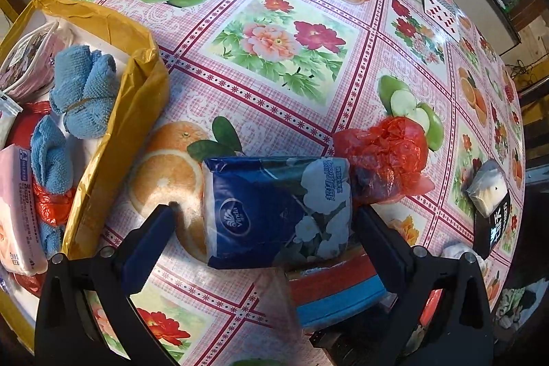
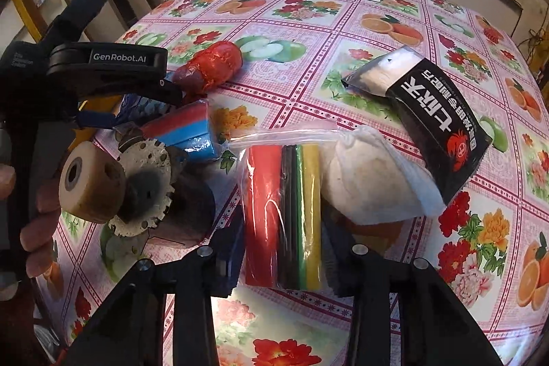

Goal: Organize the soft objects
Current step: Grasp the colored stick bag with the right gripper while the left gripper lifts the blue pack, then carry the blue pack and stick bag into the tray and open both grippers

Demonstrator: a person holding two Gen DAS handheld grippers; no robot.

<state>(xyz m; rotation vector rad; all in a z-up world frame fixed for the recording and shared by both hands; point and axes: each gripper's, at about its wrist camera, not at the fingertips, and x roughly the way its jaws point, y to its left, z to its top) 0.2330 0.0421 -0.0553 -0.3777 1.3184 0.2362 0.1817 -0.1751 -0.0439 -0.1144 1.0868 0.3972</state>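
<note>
Your left claw [image 1: 264,218] is spread wide around the blue Vinda tissue pack [image 1: 278,211], its long axis crosswise between the fingers, neither touching it. Your right claw [image 2: 281,249] grips the zip bag of coloured strips [image 2: 284,215], which run lengthwise away from you. Beyond lie the red bundle [image 1: 381,156] and a black packet [image 2: 432,126] with white Chinese writing. The gold-edged box [image 1: 113,112] at the table's left edge holds blue towels [image 1: 85,91].
</note>
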